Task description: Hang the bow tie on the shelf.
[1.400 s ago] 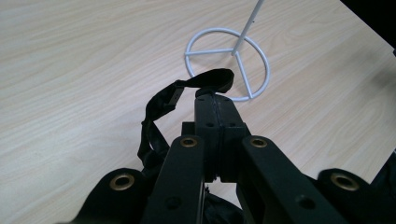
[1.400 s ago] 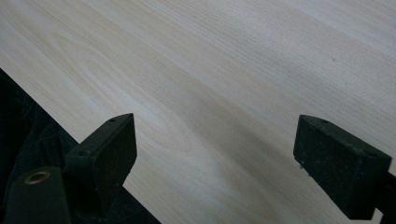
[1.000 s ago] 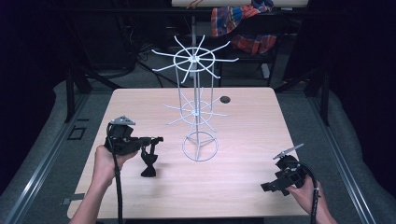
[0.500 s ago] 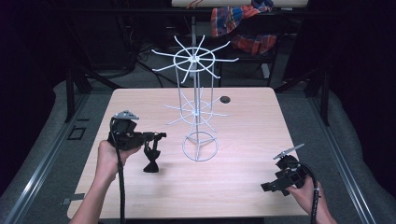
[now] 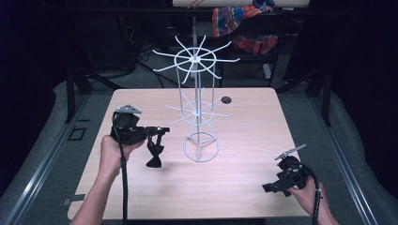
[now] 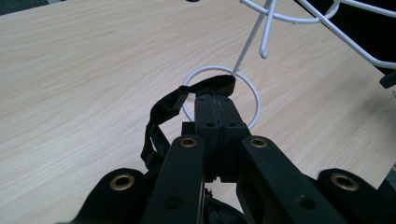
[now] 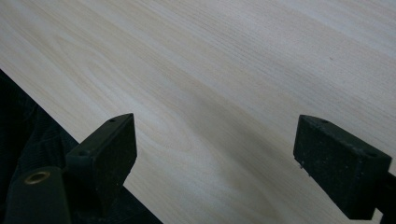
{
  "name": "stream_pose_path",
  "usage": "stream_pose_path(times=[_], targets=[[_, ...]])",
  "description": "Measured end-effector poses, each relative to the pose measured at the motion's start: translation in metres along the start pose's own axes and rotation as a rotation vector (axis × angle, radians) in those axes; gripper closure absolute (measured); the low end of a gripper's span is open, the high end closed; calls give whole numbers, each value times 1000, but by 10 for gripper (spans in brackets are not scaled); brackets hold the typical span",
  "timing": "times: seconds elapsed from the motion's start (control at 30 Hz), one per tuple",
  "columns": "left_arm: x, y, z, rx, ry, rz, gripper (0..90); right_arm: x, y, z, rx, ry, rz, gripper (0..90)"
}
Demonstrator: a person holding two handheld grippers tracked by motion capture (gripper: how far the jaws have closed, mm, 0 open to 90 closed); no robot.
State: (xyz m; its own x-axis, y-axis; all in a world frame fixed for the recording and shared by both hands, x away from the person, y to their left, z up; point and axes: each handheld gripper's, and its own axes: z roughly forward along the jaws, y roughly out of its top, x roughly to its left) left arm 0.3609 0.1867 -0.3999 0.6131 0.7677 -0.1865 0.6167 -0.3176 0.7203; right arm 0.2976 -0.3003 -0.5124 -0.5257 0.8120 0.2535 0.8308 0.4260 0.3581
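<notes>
A white wire display rack (image 5: pixel 197 96) with spoke hooks stands in the middle of the wooden table (image 5: pixel 244 136). My left gripper (image 5: pixel 163 131) is shut on a black strap whose bow-shaped end (image 5: pixel 154 155) hangs down to the tabletop, left of the rack's ring base (image 5: pixel 201 148). In the left gripper view the jaws are pressed together on the strap (image 6: pixel 209 87), with the ring base (image 6: pixel 252 100) just beyond the left gripper (image 6: pixel 215 99). My right gripper (image 5: pixel 271 187) stays low at the table's front right corner, open (image 7: pixel 215 154) with bare wood between its jaws.
A small dark round spot (image 5: pixel 226 99) lies on the table behind the rack. Plaid cloth (image 5: pixel 244 23) hangs on a chair beyond the far edge. The table's front edge (image 7: pixel 51 126) runs close under the right gripper.
My left gripper has risen and shifted slightly right toward the rack, drawing the black strap up with it. The right gripper has not moved.
</notes>
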Motion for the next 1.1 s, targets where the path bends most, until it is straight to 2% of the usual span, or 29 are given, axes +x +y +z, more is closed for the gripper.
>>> stream_pose_path(times=[0.03,0.8,1.1], targets=[[0,1,0,1,-2,-1,900,-1,1,-1,14,7,-13,129],[-5,22,-7,-28,13,10,900,-1,1,-1,10,11,-9,128],[-13,29,-10,-38,0,37,900,-1,0,0,10,11,-5,128]])
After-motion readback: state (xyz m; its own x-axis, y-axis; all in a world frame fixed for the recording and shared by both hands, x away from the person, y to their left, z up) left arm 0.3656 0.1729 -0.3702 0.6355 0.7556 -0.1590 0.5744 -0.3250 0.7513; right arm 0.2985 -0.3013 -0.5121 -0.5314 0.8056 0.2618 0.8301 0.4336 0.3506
